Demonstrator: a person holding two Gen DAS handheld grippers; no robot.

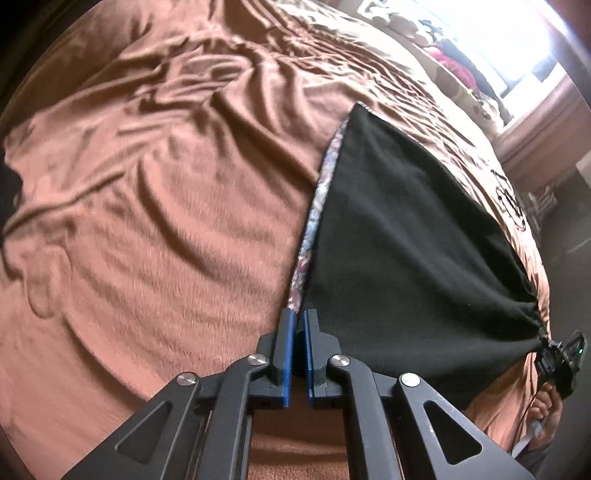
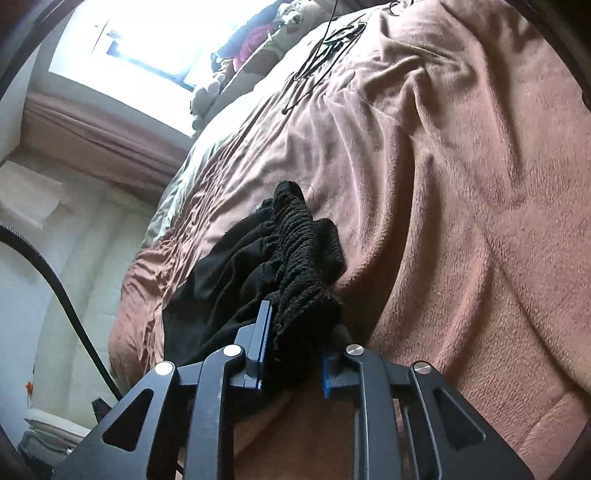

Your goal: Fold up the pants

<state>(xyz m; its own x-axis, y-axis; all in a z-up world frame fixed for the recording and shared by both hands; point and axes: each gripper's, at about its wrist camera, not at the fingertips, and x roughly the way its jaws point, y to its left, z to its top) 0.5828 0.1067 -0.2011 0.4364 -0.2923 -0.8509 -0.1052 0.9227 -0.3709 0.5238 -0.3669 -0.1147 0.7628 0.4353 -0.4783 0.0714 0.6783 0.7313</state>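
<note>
The black pants (image 1: pixel 399 236) hang stretched as a flat panel above the brown blanket (image 1: pixel 147 184), with a patterned edge (image 1: pixel 314 221) down their left side. My left gripper (image 1: pixel 299 317) is shut on the near left corner, with dark cloth caught between its blue pads. At the far right the fabric gathers into my right gripper (image 1: pixel 550 350). In the right wrist view the pants (image 2: pixel 258 258) are a bunched, ribbed mass. My right gripper (image 2: pixel 299 325) is shut on that bunch, and the cloth hides its right fingertip.
The blanket (image 2: pixel 443 184) covers a bed that falls away to the floor on the left. A thin black cord (image 2: pixel 317 59) lies on the blanket farther up. Soft toys and clothes (image 2: pixel 258 33) pile below a bright window (image 2: pixel 129 37). A thick black cable (image 2: pixel 66 295) hangs beside the bed.
</note>
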